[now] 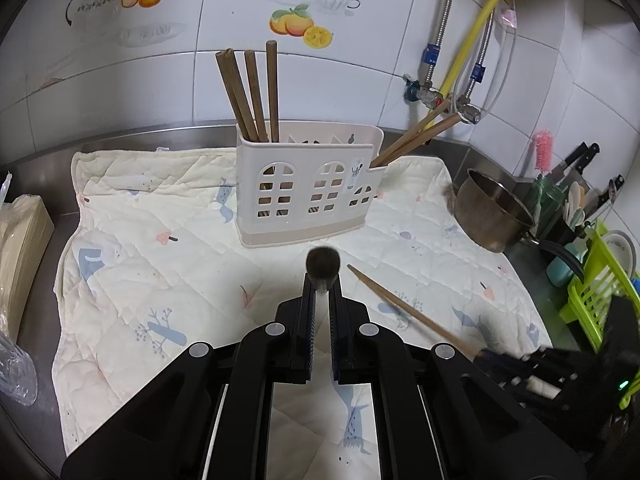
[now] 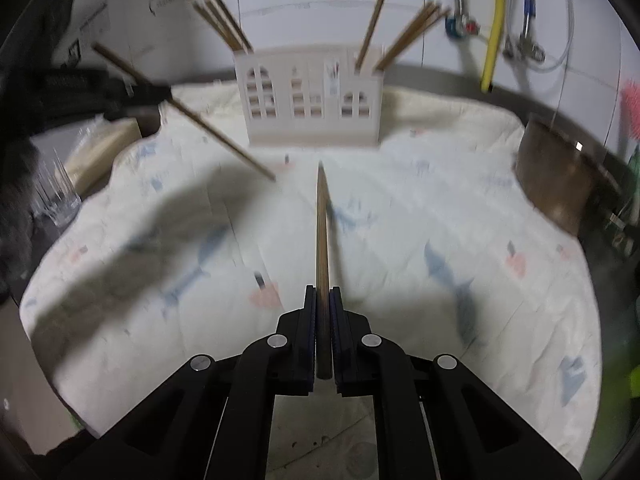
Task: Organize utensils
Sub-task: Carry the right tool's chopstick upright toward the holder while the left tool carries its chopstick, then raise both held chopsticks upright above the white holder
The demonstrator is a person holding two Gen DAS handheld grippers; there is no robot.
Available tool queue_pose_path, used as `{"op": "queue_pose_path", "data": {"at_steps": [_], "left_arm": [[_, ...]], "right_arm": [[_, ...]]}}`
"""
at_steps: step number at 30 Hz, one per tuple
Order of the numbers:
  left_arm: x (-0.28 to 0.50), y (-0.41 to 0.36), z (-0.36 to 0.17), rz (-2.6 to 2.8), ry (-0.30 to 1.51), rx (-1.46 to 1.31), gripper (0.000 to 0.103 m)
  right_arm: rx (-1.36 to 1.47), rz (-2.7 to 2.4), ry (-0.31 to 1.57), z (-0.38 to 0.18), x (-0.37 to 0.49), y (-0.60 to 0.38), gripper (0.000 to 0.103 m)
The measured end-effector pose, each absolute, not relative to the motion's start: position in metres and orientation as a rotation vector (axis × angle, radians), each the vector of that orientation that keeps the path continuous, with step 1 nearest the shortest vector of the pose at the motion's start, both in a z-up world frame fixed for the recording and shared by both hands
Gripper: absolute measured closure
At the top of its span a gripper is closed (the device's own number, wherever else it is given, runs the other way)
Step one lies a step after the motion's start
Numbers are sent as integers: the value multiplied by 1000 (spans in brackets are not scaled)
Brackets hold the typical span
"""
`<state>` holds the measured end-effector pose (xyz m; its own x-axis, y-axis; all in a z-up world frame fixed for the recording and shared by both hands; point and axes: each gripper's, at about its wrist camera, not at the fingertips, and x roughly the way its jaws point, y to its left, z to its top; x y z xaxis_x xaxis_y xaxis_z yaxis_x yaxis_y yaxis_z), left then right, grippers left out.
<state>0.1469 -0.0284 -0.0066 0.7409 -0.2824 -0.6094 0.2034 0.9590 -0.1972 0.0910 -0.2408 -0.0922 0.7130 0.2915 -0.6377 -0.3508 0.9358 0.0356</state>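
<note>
A cream utensil holder (image 1: 308, 188) with arched cut-outs stands on a quilted mat (image 1: 168, 264); it also shows in the right wrist view (image 2: 312, 100). Dark chopsticks (image 1: 250, 92) stand in its left compartment and lighter ones (image 1: 416, 136) lean out of its right. My left gripper (image 1: 322, 282) is shut on a chopstick seen end-on (image 1: 323, 264), pointing at the camera; the right wrist view shows it slanting across the left (image 2: 216, 132). My right gripper (image 2: 323, 292) is shut on a lighter chopstick (image 2: 321, 232) that points toward the holder; it also shows at the right of the left wrist view (image 1: 412, 312).
A steel pot (image 1: 492, 212) lies tilted at the mat's right edge. A green dish rack (image 1: 592, 288) and a knife block stand further right. A stack of paper (image 1: 20, 248) and a clear glass (image 2: 60, 196) sit at the left. Tiled wall and pipes are behind.
</note>
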Motion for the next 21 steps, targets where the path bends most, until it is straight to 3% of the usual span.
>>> {"op": "queue_pose_path", "data": {"at_steps": [8, 21], "left_arm": [[147, -31, -1, -276, 675, -106, 98], [150, -22, 48, -327, 597, -124, 98]], "right_arm": [[-59, 380, 557, -48, 102, -236, 96], [-73, 455, 531, 14, 139, -226, 96]]}}
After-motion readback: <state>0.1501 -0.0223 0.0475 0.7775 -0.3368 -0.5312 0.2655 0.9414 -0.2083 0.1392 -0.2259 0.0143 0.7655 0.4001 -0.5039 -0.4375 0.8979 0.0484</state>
